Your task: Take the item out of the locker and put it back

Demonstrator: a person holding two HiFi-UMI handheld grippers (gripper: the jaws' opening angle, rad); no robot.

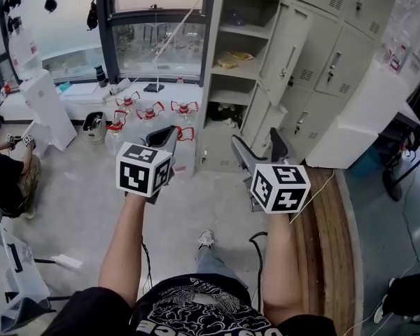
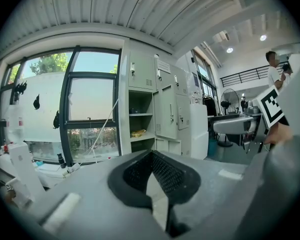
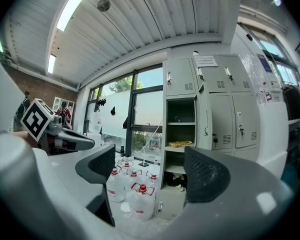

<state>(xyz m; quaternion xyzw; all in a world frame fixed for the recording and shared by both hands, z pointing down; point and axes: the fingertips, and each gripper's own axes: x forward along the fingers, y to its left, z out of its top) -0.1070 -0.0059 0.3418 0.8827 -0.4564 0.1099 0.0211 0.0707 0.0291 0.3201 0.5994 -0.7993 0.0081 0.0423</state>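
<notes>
Ahead: locker (image 1: 315, 40), item (image 1: 234, 59) on middle shelf inside open compartment. Left of locker, on floor: bottles (image 1: 150, 114), window (image 1: 157, 47) behind. Far left: person (image 1: 5, 170).

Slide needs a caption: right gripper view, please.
Open right tool aimed at an open locker, water jugs clustered beside it.

Bright daylight pours through the window (image 1: 161, 47), bleaching its glass; the open locker (image 1: 231, 82) is shadowed inside. Both gripper views curve toward black round edges.
</notes>
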